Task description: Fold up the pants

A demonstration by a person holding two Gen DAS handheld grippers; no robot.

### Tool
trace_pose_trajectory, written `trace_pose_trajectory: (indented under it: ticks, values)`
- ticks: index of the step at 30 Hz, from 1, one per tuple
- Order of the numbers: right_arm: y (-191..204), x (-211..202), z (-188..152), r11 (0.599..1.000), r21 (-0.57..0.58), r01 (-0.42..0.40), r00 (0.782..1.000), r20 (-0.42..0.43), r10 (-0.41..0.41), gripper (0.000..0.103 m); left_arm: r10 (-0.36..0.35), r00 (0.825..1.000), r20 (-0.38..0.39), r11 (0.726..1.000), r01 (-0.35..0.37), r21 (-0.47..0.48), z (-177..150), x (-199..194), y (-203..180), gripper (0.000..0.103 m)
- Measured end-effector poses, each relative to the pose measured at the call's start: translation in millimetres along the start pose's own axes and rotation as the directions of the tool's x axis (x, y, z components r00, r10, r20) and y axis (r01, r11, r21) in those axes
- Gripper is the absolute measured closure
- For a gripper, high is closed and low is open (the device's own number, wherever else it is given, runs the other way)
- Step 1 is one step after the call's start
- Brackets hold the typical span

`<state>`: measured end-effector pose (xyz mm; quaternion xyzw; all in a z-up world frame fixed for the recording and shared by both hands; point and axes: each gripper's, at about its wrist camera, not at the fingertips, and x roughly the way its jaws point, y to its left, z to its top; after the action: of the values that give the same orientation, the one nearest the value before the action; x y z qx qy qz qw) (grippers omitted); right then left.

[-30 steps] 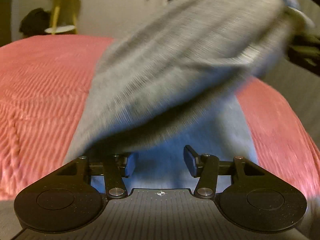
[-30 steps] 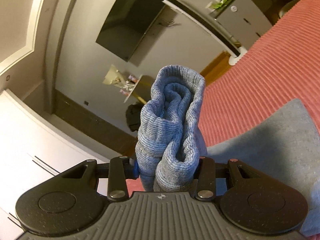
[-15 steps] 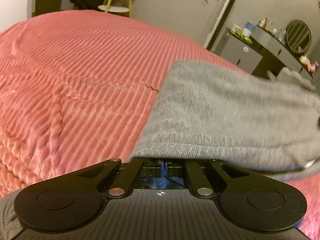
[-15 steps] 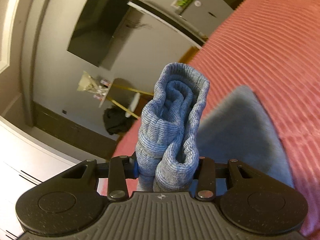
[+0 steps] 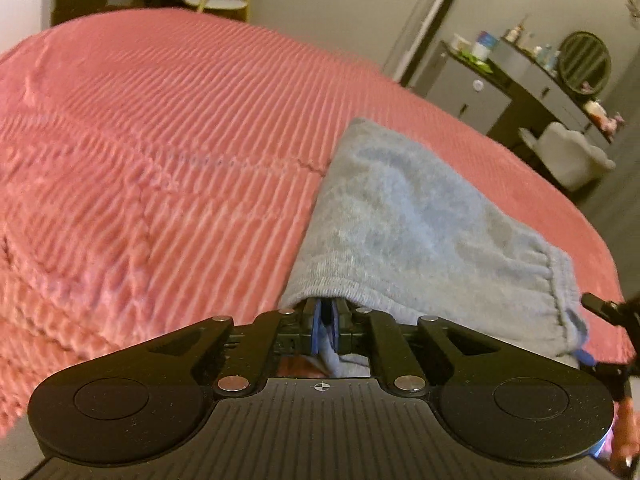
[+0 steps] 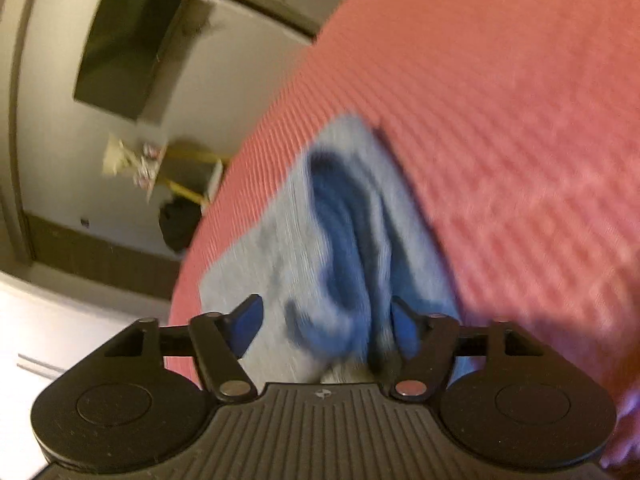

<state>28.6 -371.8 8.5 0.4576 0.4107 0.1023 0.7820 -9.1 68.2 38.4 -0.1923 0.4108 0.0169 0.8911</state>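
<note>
The grey pants (image 5: 416,220) lie folded on the pink ribbed bedspread (image 5: 160,140). My left gripper (image 5: 326,330) is shut on the near edge of the pants, its fingertips partly hidden under the cloth. In the right wrist view the pants (image 6: 320,240) lie on the bedspread (image 6: 500,120), blurred, with a bunched cuff (image 6: 344,256) between the fingers. My right gripper (image 6: 326,320) is open, its blue pads apart on either side of the cuff. Part of the right gripper (image 5: 608,312) shows at the right edge of the left wrist view.
A dresser (image 5: 500,80) with bottles and a round mirror stands beyond the bed's far right. A small yellow-legged side table (image 5: 216,0) stands at the back. A wall television (image 6: 128,44) shows in the right wrist view.
My right gripper has opened and let go of the bunched cuff, and has swung down towards the bed. My left gripper stays shut on the pants edge; the folded cloth has settled flatter.
</note>
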Motion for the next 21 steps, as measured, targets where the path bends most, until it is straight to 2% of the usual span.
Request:
trace_pose_trajectory:
  ticks: [2,3,4,5,6,8,9,11,13,15,17,19,21]
  values:
    - [0.3,-0.4,6.7,1.000,-0.007,0.002,1.000,-0.009,-0.002,0.031,-0.012,1.000,0.016,1.000,0.012,0.000,4.1,-8.7,1.2,0.088]
    - [-0.3,3.0,8.6,1.000,-0.009,-0.002,1.000,-0.031,0.001,0.030,-0.008,0.999,0.038,1.000,0.009,-0.007,6.2,-14.5,3.0,0.081]
    - [-0.6,8.1,12.3,1.000,-0.003,-0.003,0.999,-0.054,0.003,0.030,0.010,0.997,0.080,1.000,-0.009,-0.018,9.1,-20.8,1.9,0.059]
    - [-2.9,15.5,14.2,1.000,0.012,-0.002,0.997,-0.080,0.002,0.031,0.035,0.991,0.131,0.999,-0.030,-0.035,12.7,-29.0,3.3,0.045]
    - [-6.0,20.8,13.3,1.000,0.028,-0.003,0.995,-0.096,0.006,0.031,0.051,0.981,0.188,0.998,-0.043,-0.047,15.5,-38.1,3.6,0.042]
    - [-5.5,25.3,10.8,1.000,0.027,0.006,0.996,-0.091,-0.003,0.052,0.047,0.972,0.231,0.999,-0.039,-0.036,21.4,-45.0,2.8,0.032]
    - [-2.3,24.4,9.8,1.000,-0.003,0.022,0.997,-0.076,-0.022,0.057,0.045,0.971,0.235,0.999,-0.039,-0.030,23.7,-44.3,2.3,0.030]
    - [3.6,23.4,6.0,0.999,-0.028,0.026,0.998,-0.063,-0.028,0.057,0.054,0.975,0.215,0.998,-0.050,-0.025,24.9,-34.9,0.8,0.029]
    - [4.2,21.1,4.8,0.998,-0.025,0.053,0.997,-0.062,-0.054,0.050,0.059,0.983,0.172,0.998,-0.056,-0.021,22.1,-18.0,-0.5,0.029]
    - [5.3,11.3,5.4,0.998,-0.003,0.064,0.998,-0.024,-0.064,0.050,0.069,0.988,0.139,0.997,-0.065,-0.033,15.8,-1.8,-1.8,0.029]
    - [7.3,-8.4,0.1,0.996,-0.033,0.081,0.996,0.038,-0.079,0.050,0.102,0.987,0.125,0.994,-0.097,-0.045,10.0,13.1,-3.4,0.029]
    - [11.2,-26.7,-6.2,0.997,-0.041,0.065,0.996,0.066,-0.062,0.050,0.126,0.986,0.108,0.992,-0.122,-0.044,3.8,26.4,-6.7,0.029]
    - [13.0,-35.4,-10.9,0.999,-0.025,0.030,0.998,0.057,-0.029,0.050,0.126,0.989,0.079,0.991,-0.121,-0.061,0.5,37.1,-8.6,0.029]
